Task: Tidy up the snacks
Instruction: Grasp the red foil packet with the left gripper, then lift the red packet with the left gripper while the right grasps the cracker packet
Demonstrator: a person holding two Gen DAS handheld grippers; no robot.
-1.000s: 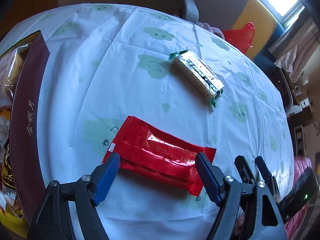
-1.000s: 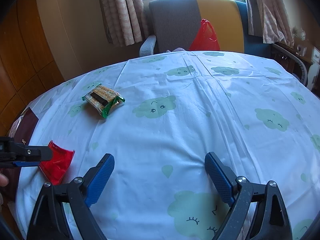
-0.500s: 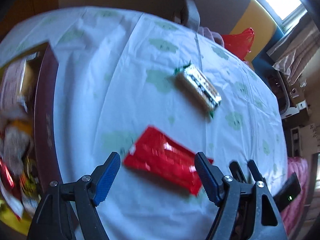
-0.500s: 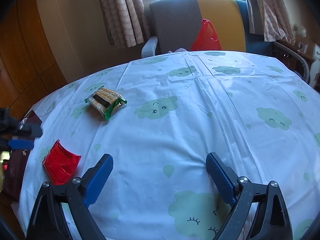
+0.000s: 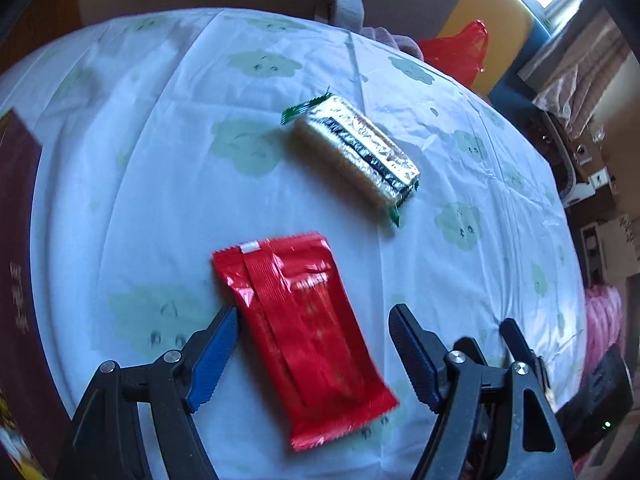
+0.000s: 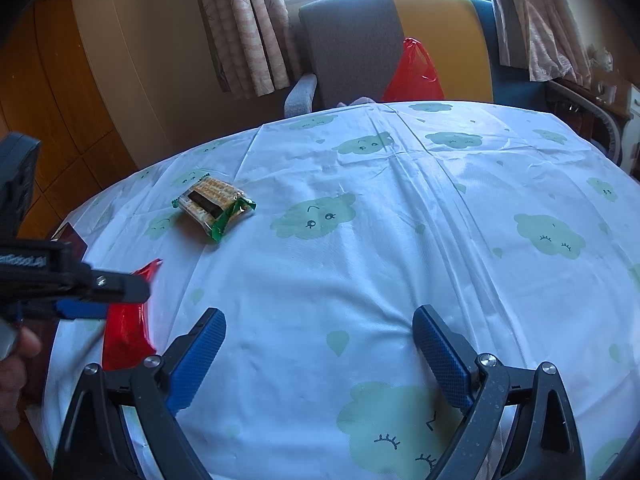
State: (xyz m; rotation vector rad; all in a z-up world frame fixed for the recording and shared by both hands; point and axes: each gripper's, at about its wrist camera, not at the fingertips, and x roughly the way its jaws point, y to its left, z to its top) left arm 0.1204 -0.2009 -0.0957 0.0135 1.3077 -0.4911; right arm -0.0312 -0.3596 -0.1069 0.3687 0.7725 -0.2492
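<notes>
A red snack packet (image 5: 304, 328) lies flat on the cloud-print tablecloth, lengthwise between the blue fingers of my left gripper (image 5: 314, 322), which is open just above it. Farther off lies a green-edged cracker pack (image 5: 354, 152). In the right wrist view the red snack packet (image 6: 126, 320) is at the left, partly hidden by the left gripper (image 6: 108, 292), and the cracker pack (image 6: 214, 206) sits beyond. My right gripper (image 6: 318, 326) is open over bare cloth with nothing between its fingers.
A dark red box (image 5: 18, 264) holding snacks stands at the table's left edge. Behind the table (image 6: 400, 216) are a grey and yellow chair (image 6: 396, 48) with a red plastic bag (image 6: 414, 76), curtains and a window. A hand (image 6: 16, 364) holds the left gripper.
The left gripper turned and came back over the red packet, which now lies lengthwise between its fingers instead of across them. The right gripper hardly moved.
</notes>
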